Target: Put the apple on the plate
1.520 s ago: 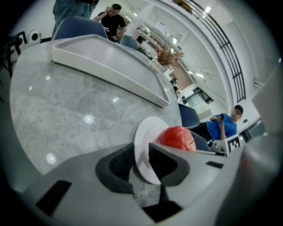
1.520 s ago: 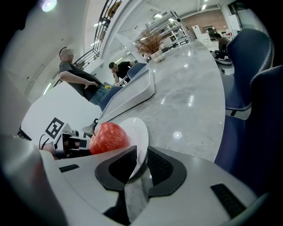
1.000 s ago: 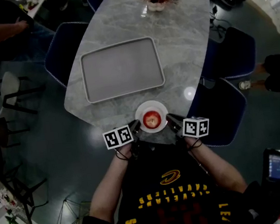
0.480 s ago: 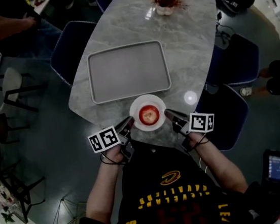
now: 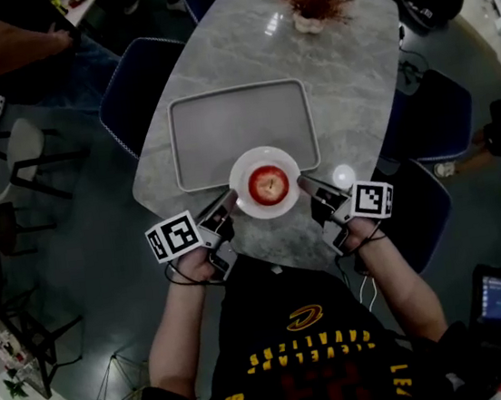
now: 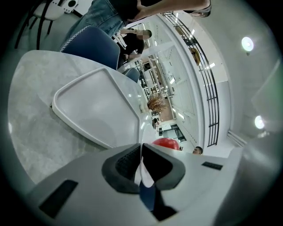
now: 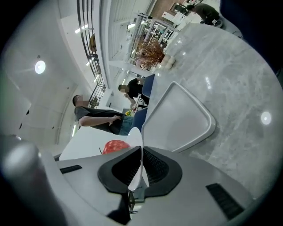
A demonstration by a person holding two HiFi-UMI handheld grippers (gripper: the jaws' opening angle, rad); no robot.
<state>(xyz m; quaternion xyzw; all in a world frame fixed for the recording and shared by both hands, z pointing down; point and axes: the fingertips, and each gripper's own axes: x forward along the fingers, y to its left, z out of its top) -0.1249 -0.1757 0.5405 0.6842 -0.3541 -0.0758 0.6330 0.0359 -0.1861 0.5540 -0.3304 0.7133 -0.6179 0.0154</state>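
Observation:
A red apple [image 5: 268,183] lies on a small white plate [image 5: 263,153], which hangs over the near edge of a grey tray [image 5: 240,123]. My left gripper [image 5: 231,195] is shut on the plate's left rim; its jaws have just been closing with the rim between them. My right gripper [image 5: 304,182] is shut on the right rim. In the left gripper view the thin rim [image 6: 144,173] stands between the dark pads of the left gripper [image 6: 141,162], the apple [image 6: 166,143] behind. In the right gripper view the rim [image 7: 136,142] is pinched in the right gripper [image 7: 141,170], the apple [image 7: 116,146] at the left.
The tray lies on a grey marble table [image 5: 353,71] with a potted dried plant [image 5: 318,1] at its far end. Blue chairs [image 5: 139,81] [image 5: 436,115] flank the table. A seated person [image 5: 1,44] is at the upper left, and a light's glare [image 5: 343,175] marks the tabletop.
Both grippers have carried the plate with the apple up off the table's near edge and forward. The plate now overlaps the tray's near edge.

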